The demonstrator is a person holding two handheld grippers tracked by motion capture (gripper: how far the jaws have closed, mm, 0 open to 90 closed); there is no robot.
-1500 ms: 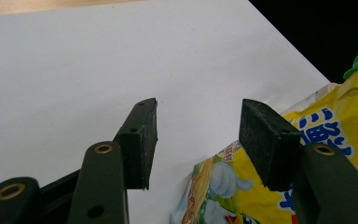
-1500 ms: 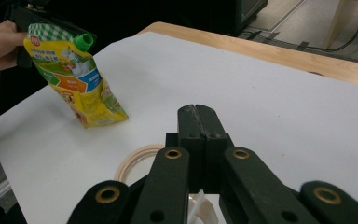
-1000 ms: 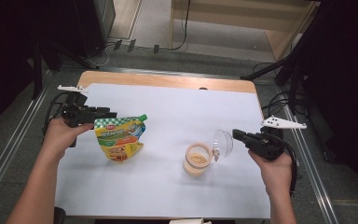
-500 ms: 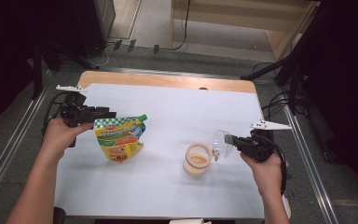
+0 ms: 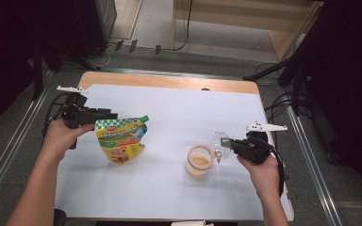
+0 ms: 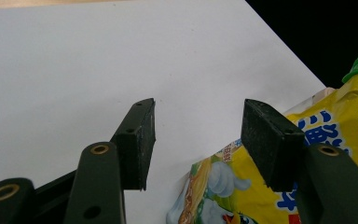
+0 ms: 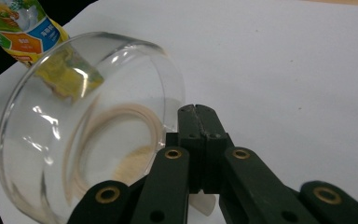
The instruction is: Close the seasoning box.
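Note:
A yellow snack pouch (image 5: 120, 139) with a green cap (image 5: 143, 118) lies on the white sheet (image 5: 179, 108) at the left. My left gripper (image 5: 112, 115) is at its top edge, open. In the left gripper view the pouch (image 6: 349, 116) sits beside and behind one jaw, and the gap of that gripper (image 6: 198, 107) is empty. At the right, my right gripper (image 5: 232, 144) is shut on a clear glass lid (image 5: 221, 140), held tilted on edge next to an open jar (image 5: 199, 160) of beige powder. In the right gripper view the lid (image 7: 74, 116) is left of the closed gripper (image 7: 196, 109).
The wooden table edge (image 5: 169, 81) runs along the back. Metal rails (image 5: 306, 155) flank both sides. Cables (image 5: 283, 106) lie on the floor at the right. Open sheet lies between the pouch and the jar.
My right hand has drifted slightly left and toward the person with the lid still in its jaws. The left gripper and pouch have stayed put.

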